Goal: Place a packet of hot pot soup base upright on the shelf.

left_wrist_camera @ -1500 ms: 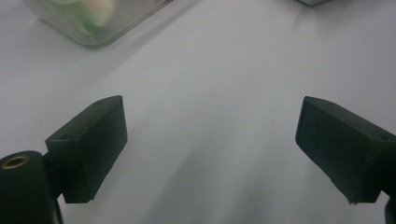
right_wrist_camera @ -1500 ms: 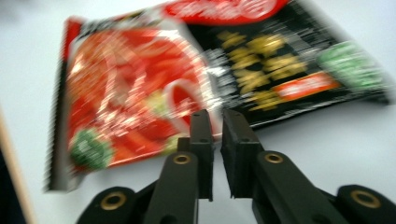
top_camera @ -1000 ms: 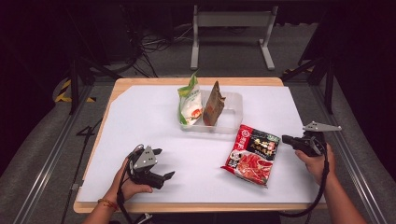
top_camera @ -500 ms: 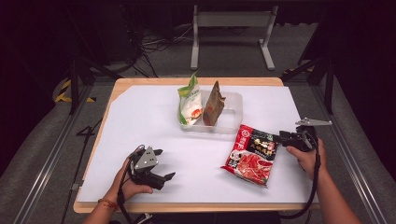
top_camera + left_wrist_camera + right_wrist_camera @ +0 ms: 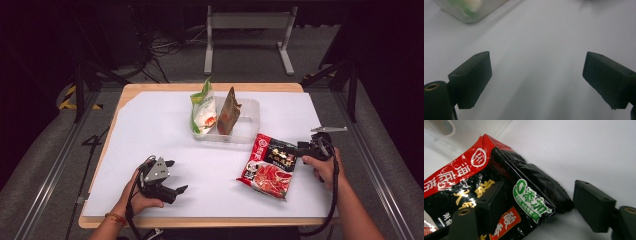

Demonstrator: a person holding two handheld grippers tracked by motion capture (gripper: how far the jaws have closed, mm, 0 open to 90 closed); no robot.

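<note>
A red and black snack packet (image 5: 270, 165) lies flat on the white table cover, right of centre. My right gripper (image 5: 300, 148) is at the packet's right edge and stands open. In the right gripper view the packet's corner (image 5: 536, 200) lies between the two jaws, one jaw over the printed face and the other off its edge on the cover. My left gripper (image 5: 175, 176) rests low at the front left, open, with bare white cover (image 5: 536, 75) between its jaws. A clear plastic tub (image 5: 247, 122) at the back centre holds a green and white packet (image 5: 202, 107) and a brown packet (image 5: 229, 112), both standing upright.
The white cover (image 5: 150, 125) lies over a wooden table (image 5: 150, 86). A corner of the clear tub (image 5: 469, 12) appears at the top left of the left gripper view. Metal frame legs (image 5: 247, 30) and cables stand on the floor beyond the table.
My right gripper has moved left from beside the table's right edge onto the red packet's right corner. The left gripper has stayed where it was.
</note>
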